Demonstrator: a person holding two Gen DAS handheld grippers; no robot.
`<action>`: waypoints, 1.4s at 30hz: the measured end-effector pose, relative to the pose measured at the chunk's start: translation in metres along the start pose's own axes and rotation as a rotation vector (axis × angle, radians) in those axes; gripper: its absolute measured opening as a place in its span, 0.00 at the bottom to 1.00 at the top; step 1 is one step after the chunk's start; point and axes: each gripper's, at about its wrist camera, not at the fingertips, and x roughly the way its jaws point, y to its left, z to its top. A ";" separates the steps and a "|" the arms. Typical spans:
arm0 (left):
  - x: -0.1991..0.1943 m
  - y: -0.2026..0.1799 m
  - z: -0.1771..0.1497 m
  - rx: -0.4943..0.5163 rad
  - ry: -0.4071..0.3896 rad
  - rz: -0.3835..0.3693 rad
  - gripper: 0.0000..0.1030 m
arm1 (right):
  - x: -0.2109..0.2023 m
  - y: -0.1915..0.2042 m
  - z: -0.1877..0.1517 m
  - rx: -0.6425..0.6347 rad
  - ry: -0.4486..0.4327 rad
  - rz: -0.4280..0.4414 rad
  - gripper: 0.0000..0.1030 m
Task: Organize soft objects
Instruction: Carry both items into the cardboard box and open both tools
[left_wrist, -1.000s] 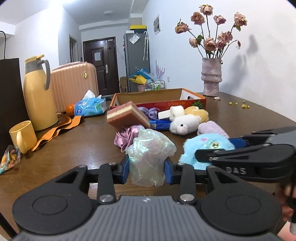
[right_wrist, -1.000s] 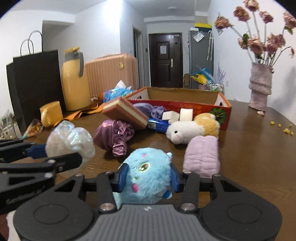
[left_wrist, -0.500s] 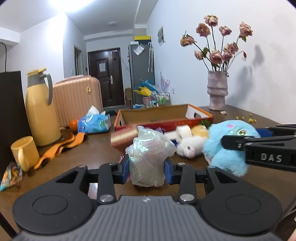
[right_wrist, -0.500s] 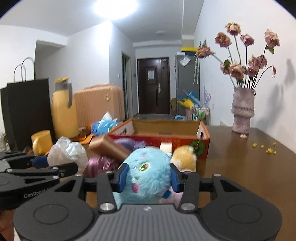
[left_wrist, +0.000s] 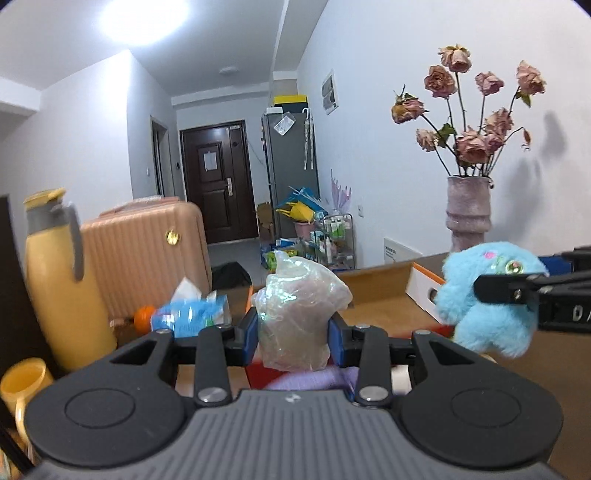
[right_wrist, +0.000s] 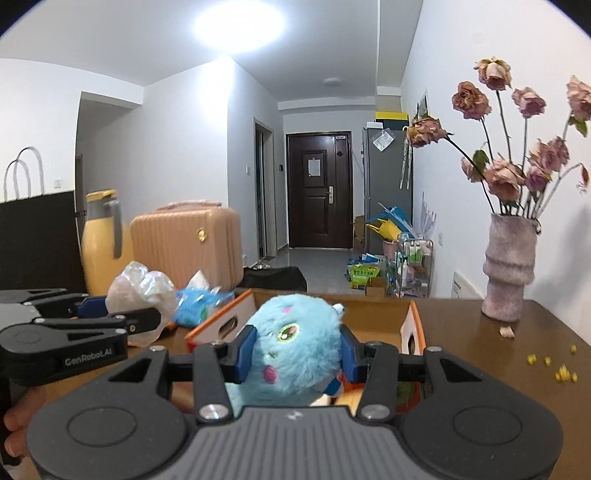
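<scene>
My left gripper (left_wrist: 293, 332) is shut on a crumpled iridescent plastic bundle (left_wrist: 299, 314), held in the air just before the open cardboard box (left_wrist: 373, 291). My right gripper (right_wrist: 297, 350) is shut on a fluffy blue plush toy (right_wrist: 295, 350) with a green eye, raised at the near edge of the same box (right_wrist: 373, 321). In the left wrist view the blue plush (left_wrist: 484, 295) and the right gripper's fingers (left_wrist: 517, 291) show at the right. In the right wrist view the plastic bundle (right_wrist: 142, 291) and the left gripper's fingers (right_wrist: 122, 321) show at the left. A lilac soft item (left_wrist: 314, 380) peeks below the left jaws.
A yellow thermos (left_wrist: 62, 288), yellow mug (left_wrist: 22, 380), pink suitcase (left_wrist: 147, 254) and blue tissue pack (left_wrist: 188, 314) stand at the left. A vase of dried roses (right_wrist: 509, 266) stands on the brown table (right_wrist: 517, 354) at the right, with small yellow crumbs (right_wrist: 554, 365) nearby. A hand (right_wrist: 18, 424) holds the left gripper.
Both grippers have risen and moved forward toward the box, each keeping its hold. The loose soft items on the table have dropped out of sight below the grippers.
</scene>
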 end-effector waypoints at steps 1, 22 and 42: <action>0.013 0.002 0.007 0.001 0.001 0.003 0.37 | 0.008 -0.004 0.005 0.007 0.003 0.007 0.44; 0.333 0.037 0.033 -0.001 0.563 -0.041 0.38 | 0.322 -0.115 0.044 0.077 0.481 -0.101 0.45; 0.301 0.055 0.042 -0.008 0.477 -0.072 0.58 | 0.305 -0.094 0.052 -0.102 0.386 -0.152 0.69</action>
